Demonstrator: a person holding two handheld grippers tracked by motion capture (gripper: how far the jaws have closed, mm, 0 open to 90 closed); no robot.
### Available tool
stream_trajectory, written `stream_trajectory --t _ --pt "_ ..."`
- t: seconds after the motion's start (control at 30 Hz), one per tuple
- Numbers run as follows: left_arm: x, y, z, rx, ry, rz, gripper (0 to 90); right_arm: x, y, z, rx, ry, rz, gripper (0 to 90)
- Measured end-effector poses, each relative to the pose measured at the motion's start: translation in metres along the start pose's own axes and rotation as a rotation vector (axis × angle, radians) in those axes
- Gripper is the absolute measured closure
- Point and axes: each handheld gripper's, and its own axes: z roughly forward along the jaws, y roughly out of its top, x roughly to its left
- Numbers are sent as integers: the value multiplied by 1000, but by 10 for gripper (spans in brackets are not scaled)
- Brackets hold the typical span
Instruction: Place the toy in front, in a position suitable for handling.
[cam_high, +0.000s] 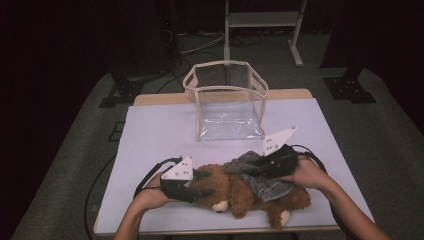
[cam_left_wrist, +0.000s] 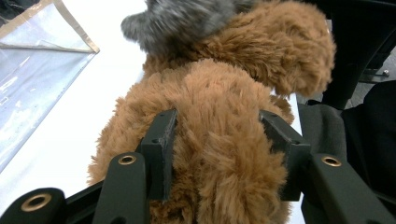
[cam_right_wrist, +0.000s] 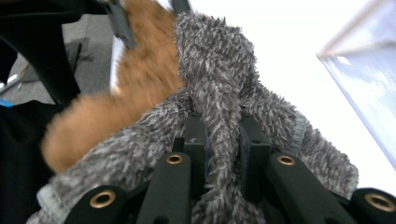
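A brown plush bear (cam_high: 240, 192) lies on its side along the near edge of the white table (cam_high: 155, 135), its cream-soled feet pointing toward the person. Draped over its upper side is a grey fuzzy garment (cam_high: 262, 177), part of it bunched up and lifted off the fur. The left gripper (cam_high: 197, 182) clamps the bear at its left end: in the left gripper view the two black jaws press into the brown fur (cam_left_wrist: 219, 154) from both sides, with the plush bulging between them. The right gripper (cam_high: 260, 165) is pinched tight on a fold of the grey garment (cam_right_wrist: 219, 107), which rises as a narrow ridge between its nearly closed jaws in the right gripper view. The person's left hand (cam_high: 150, 195) and right hand (cam_high: 307, 175) wrap the gripper bodies from the near side. Farther back, near the middle of the table, stands an open clear plastic bag (cam_high: 227, 100) with beige trim, well apart from the bear.
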Motion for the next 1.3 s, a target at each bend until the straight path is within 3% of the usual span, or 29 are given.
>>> stream_trajectory --t 0.03,0.07,0.13,0.43,0.57,0.87,0.93,1.03,1.1,1.2,1.3 --pt "0 0 0 0 0 0 492 0 0 0 0 0 0 763" --pt "1 0 0 -9 -3 -8 478 -2 -12 -4 -24 10 43 763" --pt "4 2 1 -20 -5 -29 430 1 -17 -4 -36 4 46 764" --pt "10 13 11 -16 -14 -43 261 13 -24 -5 -41 -37 17 765" --pt "15 16 25 28 -27 -48 161 18 -25 -6 -42 -43 10 765" --pt "25 13 38 37 -62 -96 133 19 -35 -14 -40 -55 22 764" --pt "27 15 46 69 -69 -98 132 20 -40 -18 -42 -61 29 765" --pt "26 17 50 93 -76 -91 155 22 -43 -20 -43 -61 38 764" --pt "26 20 49 109 -57 -73 308 23 -46 -23 -43 -71 40 764" --pt "26 23 44 99 0 -16 464 22 -51 -27 -67 -75 71 761" --pt "30 28 43 91 57 9 533 16 -51 -28 -97 -87 95 756"
